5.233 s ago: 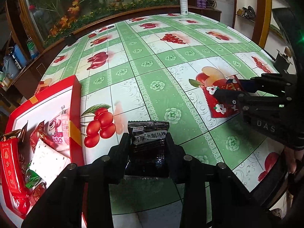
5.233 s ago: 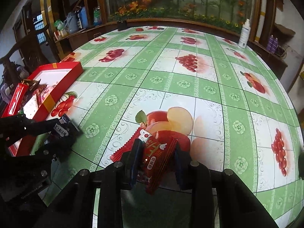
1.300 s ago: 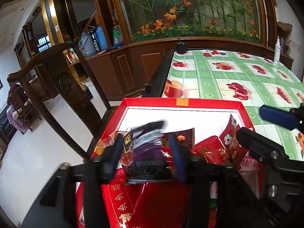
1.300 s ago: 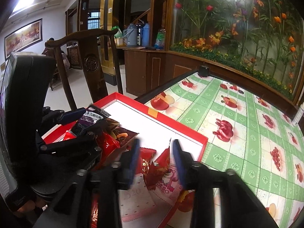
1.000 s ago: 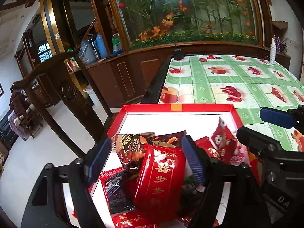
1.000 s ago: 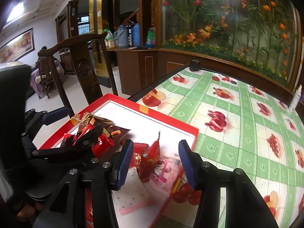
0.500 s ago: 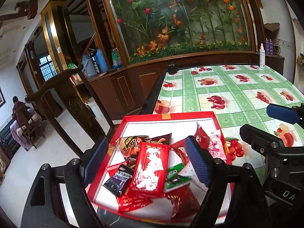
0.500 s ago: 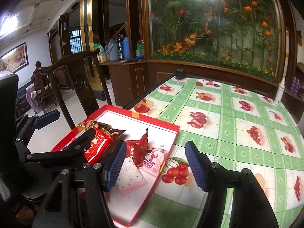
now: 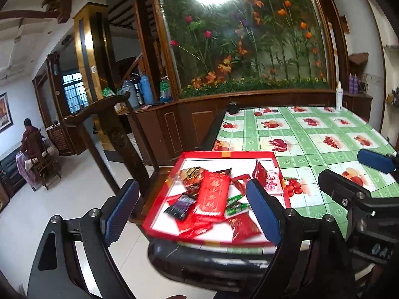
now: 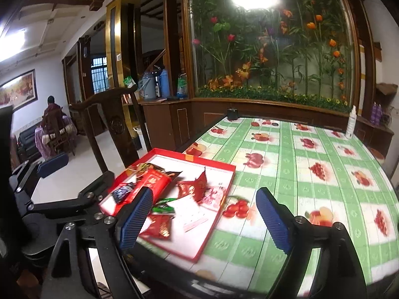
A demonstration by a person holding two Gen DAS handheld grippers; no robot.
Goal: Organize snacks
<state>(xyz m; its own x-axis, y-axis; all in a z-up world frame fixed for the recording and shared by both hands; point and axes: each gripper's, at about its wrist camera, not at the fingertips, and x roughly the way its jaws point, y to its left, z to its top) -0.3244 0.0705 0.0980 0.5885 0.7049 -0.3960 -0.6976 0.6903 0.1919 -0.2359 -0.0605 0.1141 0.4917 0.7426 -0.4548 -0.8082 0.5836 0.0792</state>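
Red card makes up the box [image 9: 225, 152] that lies ahead of the left tool [image 9: 193, 208], at the near corner of the surface [image 9: 311, 134] with its green-and-white fruit cloth. From the left wrist view this tool's blue pads stand wide apart with nothing between them; its jaws have just been opening. Beyond the gap, inside the box, lie the snacks: a long red packet [image 9: 213, 195] in the middle, a small dark packet [image 9: 181, 205] just to its left, a green wrapper [image 9: 235, 205] to its right, and a pink packet [image 9: 271, 183] against the far-right wall. The right tool [image 9: 349, 174] shows at the right edge, over the cloth.

From the right wrist view, the right tool [image 10: 203, 218] is likewise released, jaws having just been opening (nothing sits between the pads). The box [image 10: 219, 215] lies ahead and to its left, the long red packet [image 10: 152, 183] and the small dark packet [image 10: 122, 191] inside. The left tool [image 10: 77, 174] reaches in from the left, beside the box. A dark wooden chair [image 10: 109, 114] stands beyond the surface's edge.
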